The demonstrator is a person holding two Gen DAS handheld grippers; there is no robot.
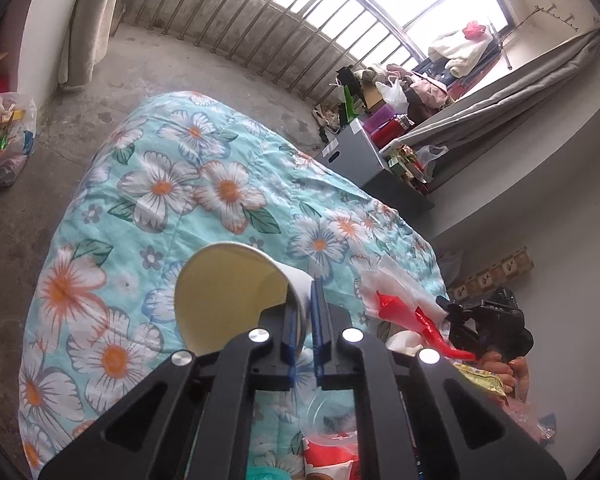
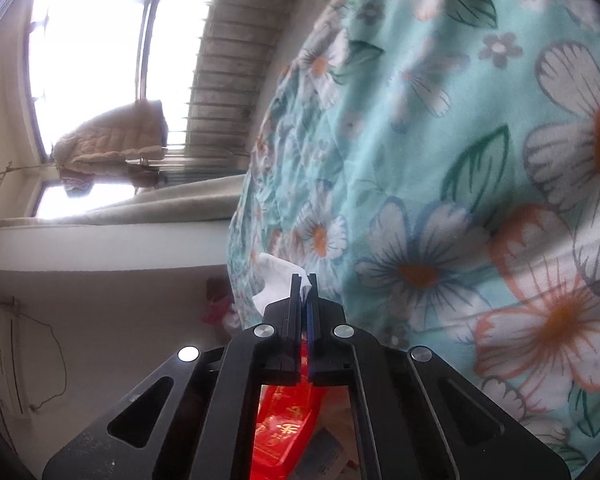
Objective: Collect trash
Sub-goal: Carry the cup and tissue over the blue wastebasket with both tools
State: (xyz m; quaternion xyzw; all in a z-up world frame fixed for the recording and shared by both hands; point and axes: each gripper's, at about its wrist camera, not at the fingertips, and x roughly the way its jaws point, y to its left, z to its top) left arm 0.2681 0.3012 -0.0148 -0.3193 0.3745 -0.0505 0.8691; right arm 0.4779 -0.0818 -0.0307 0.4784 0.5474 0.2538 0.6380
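Note:
My left gripper [image 1: 306, 292] is shut on the side wall of a white paper cup [image 1: 228, 296], one blue pad inside the rim and one outside. The empty cup is tipped with its mouth facing the camera, over the floral quilt [image 1: 188, 184]. My right gripper [image 2: 304, 280] is shut on a crumpled white tissue [image 2: 274, 280]. A red wrapper [image 2: 282, 420] hangs beneath its jaws. In the left wrist view the right gripper [image 1: 450, 314] sits at the right with the tissue [image 1: 396, 284] and red wrapper [image 1: 396, 308], held by a hand [image 1: 508, 372].
The quilt [image 2: 440, 160] fills most of both views. A clear plastic lid [image 1: 332, 424] and a yellow snack wrapper [image 1: 482, 380] lie near the left gripper. A grey box [image 1: 360, 152] with clutter stands by the barred window. A filled plastic bag [image 1: 4, 136] sits on the concrete floor.

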